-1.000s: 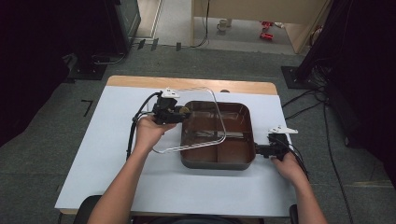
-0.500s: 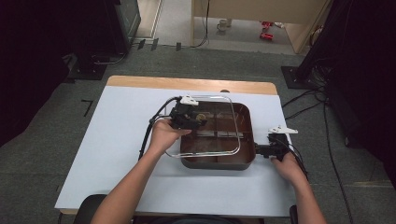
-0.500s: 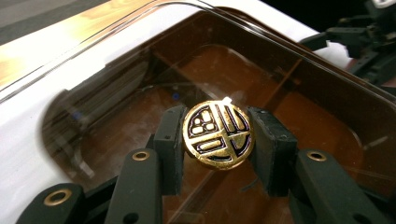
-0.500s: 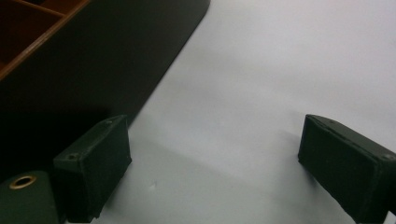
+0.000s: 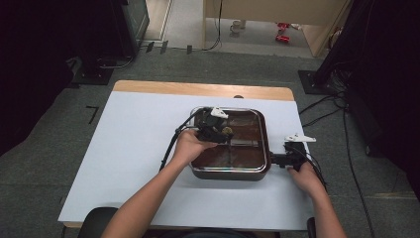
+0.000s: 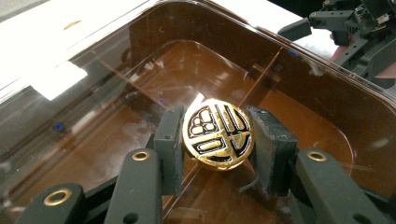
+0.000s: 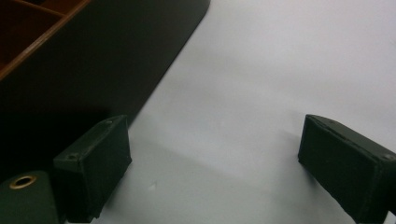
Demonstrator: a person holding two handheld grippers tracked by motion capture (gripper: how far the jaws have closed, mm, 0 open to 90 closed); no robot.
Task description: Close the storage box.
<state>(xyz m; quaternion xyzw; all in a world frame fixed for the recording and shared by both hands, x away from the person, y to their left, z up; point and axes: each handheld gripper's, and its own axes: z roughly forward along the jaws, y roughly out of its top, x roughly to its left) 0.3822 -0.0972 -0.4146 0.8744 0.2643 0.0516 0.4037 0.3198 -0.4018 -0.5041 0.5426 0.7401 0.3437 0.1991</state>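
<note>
White-topped bench (image 5: pixel 124 163) on grey carpet | left hand-held gripper (image 6: pixel 217 140) clamped on gold knob (image 6: pixel 218 132) of glass lid (image 6: pixel 140 84), lid over brown pan (image 5: pixel 230 172) mid-bench, likely seating it | right hand-held gripper (image 7: pixel 219 158) jaws apart, empty, beside pan wall, perhaps to steady it

My right gripper (image 7: pixel 215 163) sits low over the white table surface (image 7: pixel 280 70); jaws spread wide, nothing between them but bare table; left pad (image 7: pixel 95 161) is just beside the dark outer wall of the pan (image 7: pixel 93 60), can't tell if it touches; right pad (image 7: pixel 345 161) is well clear on the open side; a strip of the pan's brown interior with a divider shows at the top left corner.
</note>
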